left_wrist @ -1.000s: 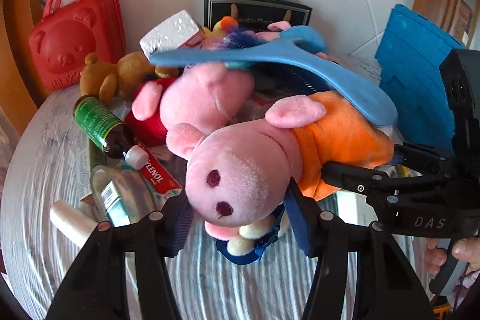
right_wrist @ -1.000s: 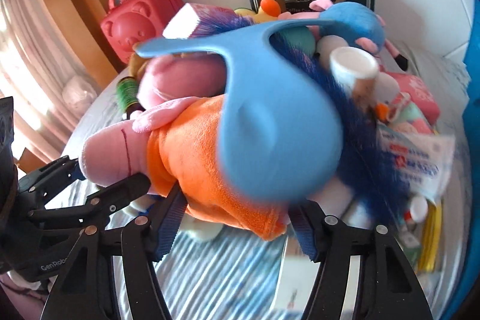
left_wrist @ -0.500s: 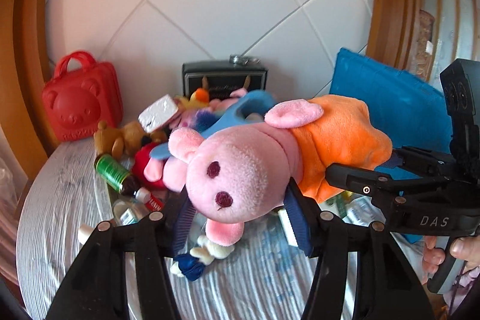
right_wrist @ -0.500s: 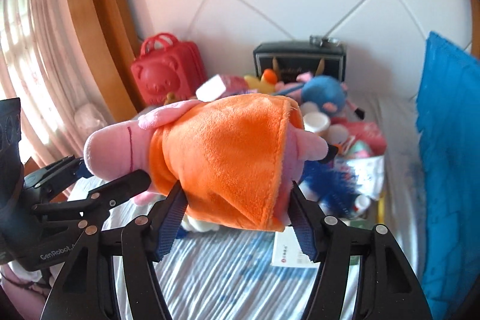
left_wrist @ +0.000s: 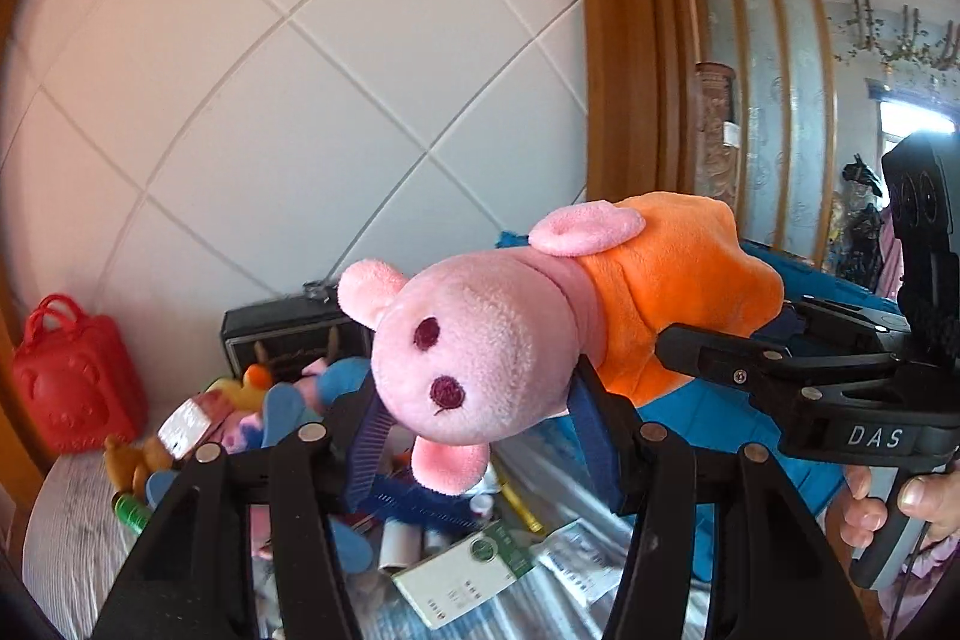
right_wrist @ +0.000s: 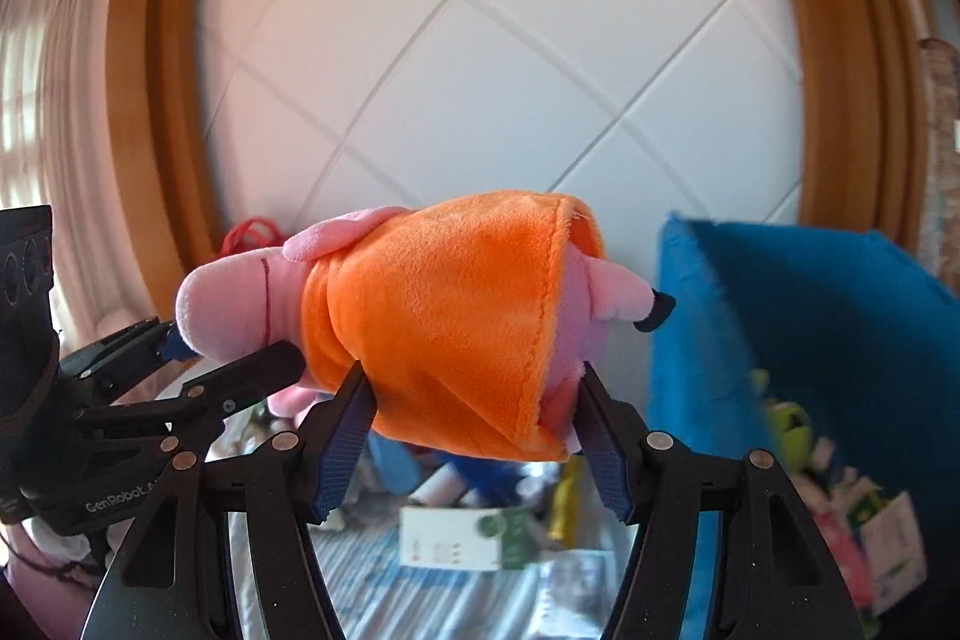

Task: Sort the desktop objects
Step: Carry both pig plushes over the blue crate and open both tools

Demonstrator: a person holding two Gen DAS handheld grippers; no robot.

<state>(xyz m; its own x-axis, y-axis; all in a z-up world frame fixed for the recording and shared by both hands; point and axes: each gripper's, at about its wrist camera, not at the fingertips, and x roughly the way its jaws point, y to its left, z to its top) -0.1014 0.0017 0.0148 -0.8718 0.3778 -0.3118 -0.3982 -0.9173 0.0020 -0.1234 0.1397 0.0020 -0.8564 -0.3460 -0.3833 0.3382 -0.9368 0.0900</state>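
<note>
A pink pig plush (left_wrist: 480, 352) in an orange dress hangs in the air above the cluttered table, held by both grippers. In the left wrist view my left gripper (left_wrist: 480, 400) is shut on its head, the snout facing the camera. My right gripper (left_wrist: 720, 352) comes in from the right and clamps the orange body. In the right wrist view the pig plush (right_wrist: 444, 292) lies sideways with my right gripper (right_wrist: 474, 400) shut on the dress, and my left gripper (right_wrist: 198, 352) grips the head at the left. One leg sticks out to the right.
Below lie a pile of toys (left_wrist: 282, 400), a white and green box (left_wrist: 462, 574) and small bottles on the striped tablecloth (left_wrist: 72, 550). A red bear case (left_wrist: 72, 382) and a black box (left_wrist: 282, 340) stand at the back. A blue bin (right_wrist: 810, 340) holding toys stands right. A hand (left_wrist: 918, 502) holds the right gripper.
Both grippers have risen with the pig plush, lifting it off the pile. The blue hanger-like piece that lay across it has stayed below. The table now looks lower and farther away.
</note>
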